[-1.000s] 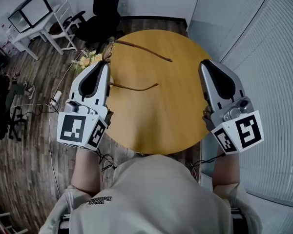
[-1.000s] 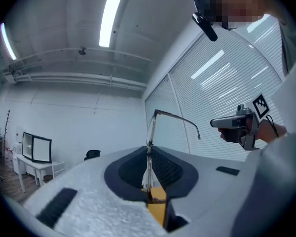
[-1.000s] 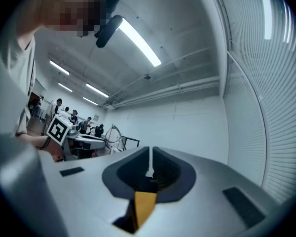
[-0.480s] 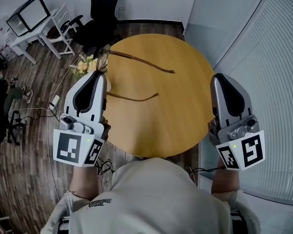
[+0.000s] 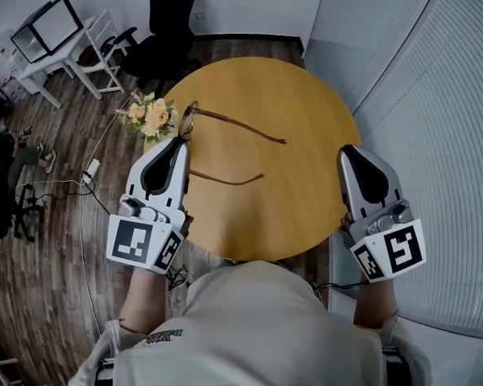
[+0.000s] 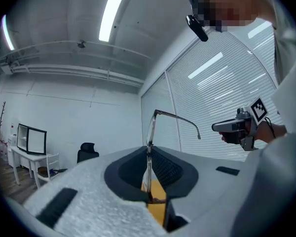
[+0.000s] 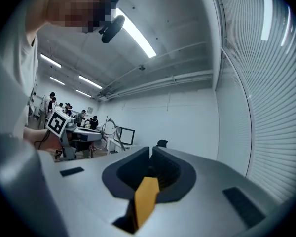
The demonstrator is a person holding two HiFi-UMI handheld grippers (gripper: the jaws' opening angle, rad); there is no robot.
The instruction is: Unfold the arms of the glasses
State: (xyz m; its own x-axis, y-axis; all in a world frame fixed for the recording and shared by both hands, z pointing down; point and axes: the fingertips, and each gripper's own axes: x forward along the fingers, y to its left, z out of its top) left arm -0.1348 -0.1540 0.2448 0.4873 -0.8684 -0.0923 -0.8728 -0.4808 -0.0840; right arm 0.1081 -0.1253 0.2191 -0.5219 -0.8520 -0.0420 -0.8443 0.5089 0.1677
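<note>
Head view and both gripper views. The left gripper (image 5: 181, 141) is clamped on the front frame of the glasses (image 5: 233, 123) at the left edge of the round wooden table (image 5: 306, 191); its own view shows the thin rim pinched between the closed jaws (image 6: 149, 157). Both arms of the glasses stand unfolded and reach from the frame toward the table's centre, one farther from the person and one nearer. Whether they touch the tabletop cannot be told. The gripper's grey body covers part of the frame from above. The right gripper (image 5: 348, 149) hovers at the table's right edge, well apart from the glasses, its jaws together with nothing between them (image 7: 150, 154). A bunch of flowers (image 5: 150, 117) sits just beside the frame at the table's left edge. Beyond the far edge stand a black office chair (image 5: 169, 22), a white chair (image 5: 105, 43) and a white desk with a monitor (image 5: 52, 22); cables (image 5: 80, 187) trail over the wooden floor on the left.
</note>
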